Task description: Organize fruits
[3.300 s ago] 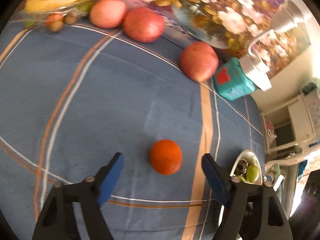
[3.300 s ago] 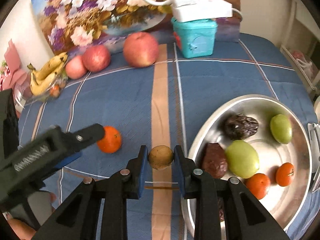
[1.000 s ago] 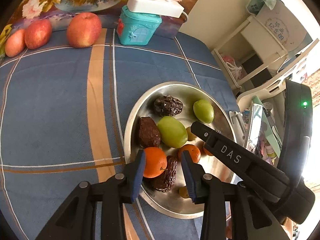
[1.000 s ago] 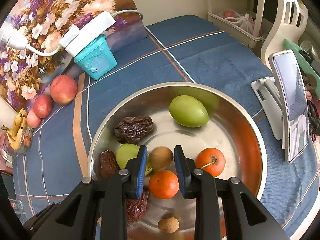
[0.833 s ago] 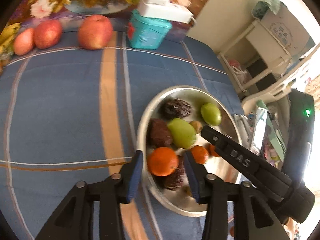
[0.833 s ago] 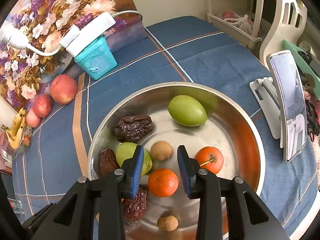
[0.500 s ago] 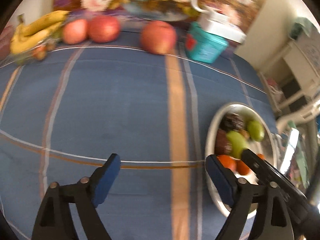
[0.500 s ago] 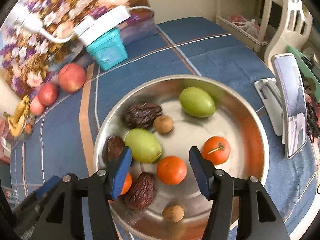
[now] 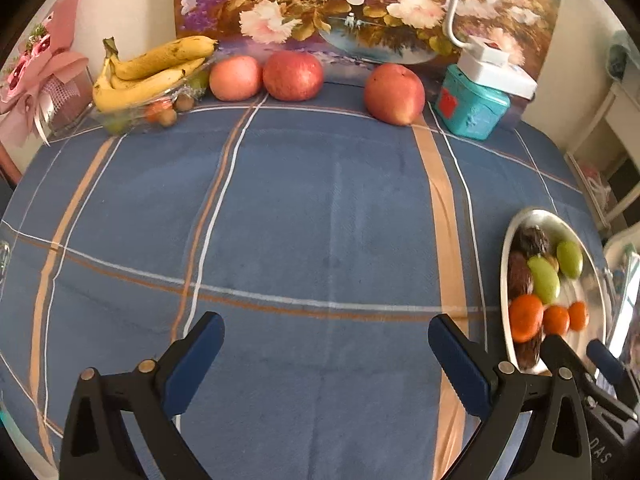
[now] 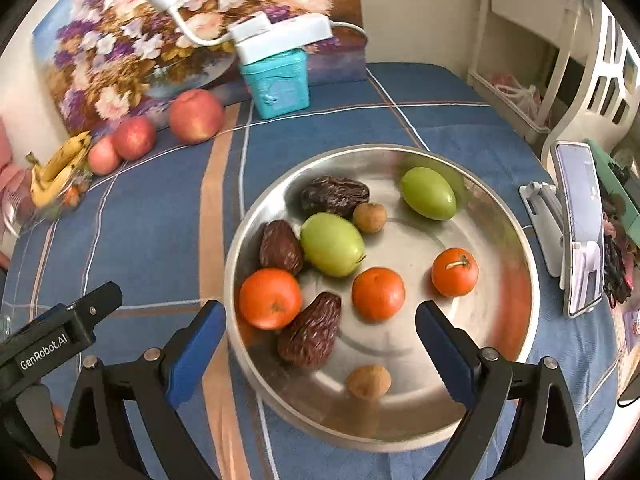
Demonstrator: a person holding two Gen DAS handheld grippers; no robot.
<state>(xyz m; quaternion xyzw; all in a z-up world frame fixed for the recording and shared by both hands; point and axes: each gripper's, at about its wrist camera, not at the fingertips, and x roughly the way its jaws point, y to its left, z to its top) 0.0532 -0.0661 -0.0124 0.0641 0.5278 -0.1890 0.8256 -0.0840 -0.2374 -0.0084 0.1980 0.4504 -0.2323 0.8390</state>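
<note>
The steel bowl (image 10: 520,240) holds mandarins (image 10: 270,298), green fruits (image 10: 332,244), dark dates (image 10: 310,330) and small brown fruits (image 10: 369,218). My right gripper (image 10: 320,316) hangs over the bowl's near side. Its jaws are opening wide and grip nothing; a date and a mandarin lie below the gap. My left gripper (image 9: 324,332) is over bare blue cloth, left of the bowl (image 9: 506,248). Its jaws are also opening, with nothing between them. Three apples (image 9: 394,94) and a bunch of bananas (image 9: 152,68) sit along the table's far edge.
A teal tin (image 9: 472,110) with a white power strip on top stands at the back right, in front of a flower painting. A phone on a stand (image 10: 580,232) is right of the bowl. A pink bouquet (image 9: 40,80) sits at the far left.
Both grippers opened. The left let its mandarin go into the bowl and swung left over the cloth. The right let the small brown fruit go in the bowl and drew back.
</note>
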